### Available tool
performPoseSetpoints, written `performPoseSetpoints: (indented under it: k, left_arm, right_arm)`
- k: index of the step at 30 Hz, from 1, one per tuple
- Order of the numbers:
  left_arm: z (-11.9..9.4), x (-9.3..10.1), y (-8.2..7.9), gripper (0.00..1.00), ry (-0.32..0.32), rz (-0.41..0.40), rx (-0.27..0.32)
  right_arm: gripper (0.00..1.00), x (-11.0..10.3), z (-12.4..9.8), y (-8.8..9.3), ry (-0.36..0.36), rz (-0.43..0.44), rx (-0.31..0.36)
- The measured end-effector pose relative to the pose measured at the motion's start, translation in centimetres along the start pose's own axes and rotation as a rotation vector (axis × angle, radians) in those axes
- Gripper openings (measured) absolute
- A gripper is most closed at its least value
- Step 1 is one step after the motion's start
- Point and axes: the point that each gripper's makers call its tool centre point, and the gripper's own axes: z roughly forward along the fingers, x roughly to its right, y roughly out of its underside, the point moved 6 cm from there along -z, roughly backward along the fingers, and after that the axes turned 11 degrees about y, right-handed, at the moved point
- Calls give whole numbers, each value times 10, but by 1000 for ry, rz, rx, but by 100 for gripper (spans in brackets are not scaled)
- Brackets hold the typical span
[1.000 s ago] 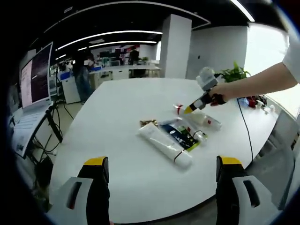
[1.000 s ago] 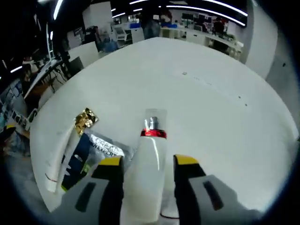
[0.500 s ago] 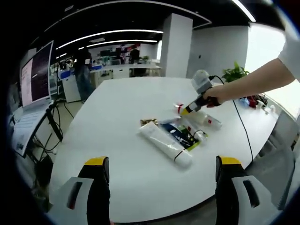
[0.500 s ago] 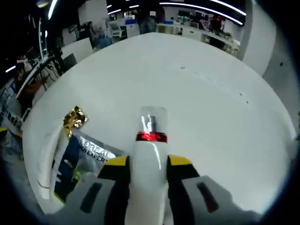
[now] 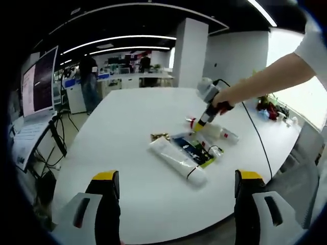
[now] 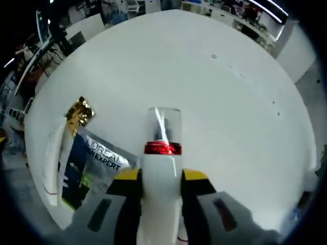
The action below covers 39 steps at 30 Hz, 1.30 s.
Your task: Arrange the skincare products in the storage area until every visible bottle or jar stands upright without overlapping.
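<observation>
The right gripper [image 6: 161,176] is clenched on a white pump bottle [image 6: 161,178], its yellow-tipped jaws pressed against both sides of the body just below the red collar; the clear cap [image 6: 163,125] over the pump points forward, away from the gripper, above the white round table [image 6: 230,127]. Beside that bottle, on the side of the left jaw, a dark blue L'Oréal sachet [image 6: 89,163] lies flat on the table, with a long white tube [image 6: 53,163] lying along its far edge and a crumpled gold wrapper [image 6: 79,109] at the tube's end. In the left gripper view the same cluster sits near the middle of the table [image 5: 117,127]: the white tube [image 5: 176,161] lies on its side, the sachet [image 5: 194,149] touches it, the gold wrapper [image 5: 160,136] sits at the tube's far end, and another small bottle [image 5: 225,133] lies on its side just beyond the sachet. The right gripper [image 5: 199,121], held in a person's hand [image 5: 222,99], comes down onto the cluster at the far edge of the sachet. The left gripper [image 5: 173,181] is released, its jaws spread wide and holding nothing, well apart from the cluster on its near side. A monitor [image 5: 38,81] stands off the table's left edge.
</observation>
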Motion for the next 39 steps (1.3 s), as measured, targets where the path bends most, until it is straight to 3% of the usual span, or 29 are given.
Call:
performPoseSetpoints:
  k: [13,18,26,33,39]
  left_arm:
    - [-2,-1,-3,91,-2,2,33]
    - [-2,-1,-4,91,-8,1,39]
    - [-2,2,-5,90,-2,12,35]
    - [0,7,-5,90,23,25,27]
    - [3,17,-5,90,74,27,23]
  right_arm:
    - [29,6,11,-23,-36,-163,-207]
    - [29,4,10,-21,-37,-193,-221]
    - [28,5,3,-24,-46,-206,-129]
    - [28,4,-12,-24,-104,-186,-34]
    - [28,1,-32,-6,-148,-153,73]
